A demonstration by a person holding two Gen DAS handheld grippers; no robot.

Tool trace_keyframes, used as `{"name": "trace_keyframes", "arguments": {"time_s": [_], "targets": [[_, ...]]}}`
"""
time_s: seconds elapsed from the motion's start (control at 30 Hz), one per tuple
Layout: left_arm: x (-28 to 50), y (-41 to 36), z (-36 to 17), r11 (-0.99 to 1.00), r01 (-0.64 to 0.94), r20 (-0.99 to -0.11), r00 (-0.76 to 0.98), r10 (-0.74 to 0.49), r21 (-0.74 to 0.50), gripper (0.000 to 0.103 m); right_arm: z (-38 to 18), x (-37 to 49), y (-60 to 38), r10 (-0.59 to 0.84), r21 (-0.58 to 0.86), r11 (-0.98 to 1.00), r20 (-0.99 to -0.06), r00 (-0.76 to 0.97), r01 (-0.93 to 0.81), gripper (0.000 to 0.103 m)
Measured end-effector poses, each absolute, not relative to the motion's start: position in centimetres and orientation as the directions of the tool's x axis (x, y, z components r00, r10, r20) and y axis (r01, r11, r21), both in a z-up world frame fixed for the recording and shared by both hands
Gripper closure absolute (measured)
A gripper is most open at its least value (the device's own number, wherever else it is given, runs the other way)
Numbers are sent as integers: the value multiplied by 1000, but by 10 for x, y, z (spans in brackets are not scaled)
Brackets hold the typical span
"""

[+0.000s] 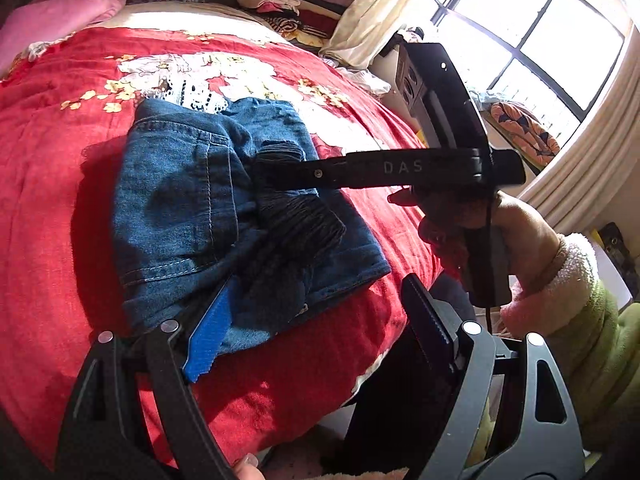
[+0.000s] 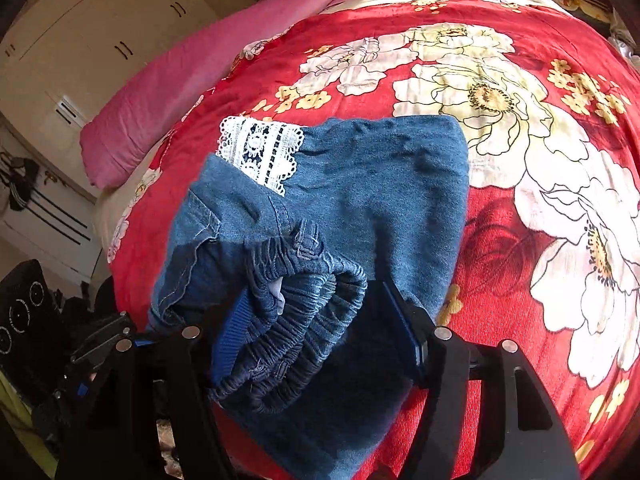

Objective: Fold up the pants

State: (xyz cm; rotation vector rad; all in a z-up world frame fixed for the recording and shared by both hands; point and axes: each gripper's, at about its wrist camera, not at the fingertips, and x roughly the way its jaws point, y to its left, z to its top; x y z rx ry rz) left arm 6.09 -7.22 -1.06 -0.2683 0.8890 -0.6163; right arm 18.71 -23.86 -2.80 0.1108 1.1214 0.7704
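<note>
Blue denim pants (image 1: 192, 200) lie folded into a bundle on a red floral bedspread (image 1: 60, 128). White lace trim (image 2: 260, 152) shows at the far edge. My left gripper (image 1: 316, 320) is open at the bundle's near edge, its blue pad (image 1: 208, 340) against the denim. My right gripper (image 2: 320, 328) is open over the elastic waistband (image 2: 296, 312), which bunches between its fingers. The right gripper also shows in the left wrist view (image 1: 288, 172), lying across the bundle's top.
A pink pillow (image 2: 168, 88) lies at the bed's far left. Folded clothes (image 1: 288, 0) are stacked at the head of the bed. A window (image 1: 532, 40) with a curtain is to the right. White cupboards (image 2: 80, 40) stand beyond the bed.
</note>
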Motion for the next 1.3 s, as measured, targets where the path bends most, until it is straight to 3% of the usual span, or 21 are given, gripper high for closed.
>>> {"name": "trace_keyframes", "arguments": {"time_s": [0.27, 0.4, 0.6, 0.67, 0.73, 0.83, 0.93, 1.0, 1.03, 1.17, 1.3], "targets": [[43, -33, 11, 838, 361, -624, 559, -546, -410, 29, 13, 179, -262, 638, 465, 735, -721, 270, -494, 39], [47, -34, 6, 850, 357, -645, 555, -526, -387, 54, 28, 181, -256, 656, 462, 718, -699, 284, -520, 39], [56, -57, 2, 892, 393, -689, 583, -430, -224, 56, 32, 198, -217, 638, 416, 698, -731, 243, -583, 39], [57, -59, -3, 894, 396, -705, 573, -418, -209, 67, 29, 206, -206, 631, 413, 694, -743, 222, -590, 39], [56, -60, -9, 897, 397, -721, 563, -403, -191, 71, 25, 214, -193, 610, 394, 698, -765, 208, -598, 39], [54, -59, -15, 900, 395, -735, 553, -392, -183, 83, 17, 222, -172, 575, 354, 694, -797, 187, -627, 48], [50, -60, -15, 895, 402, -737, 543, -403, -193, 85, 5, 224, -152, 536, 326, 679, -833, 140, -658, 67], [46, -61, -15, 889, 412, -738, 534, -412, -198, 85, -1, 217, -143, 514, 295, 669, -846, 139, -682, 90], [44, -62, -16, 887, 417, -738, 532, -417, -200, 85, -1, 214, -143, 511, 280, 674, -845, 158, -684, 93], [43, -63, -18, 879, 423, -736, 520, -433, -219, 85, 10, 208, -143, 478, 186, 723, -830, 288, -665, 97], [40, -67, -18, 870, 438, -733, 511, -449, -228, 85, 1, 219, -137, 428, 143, 744, -852, 301, -653, 97]]}}
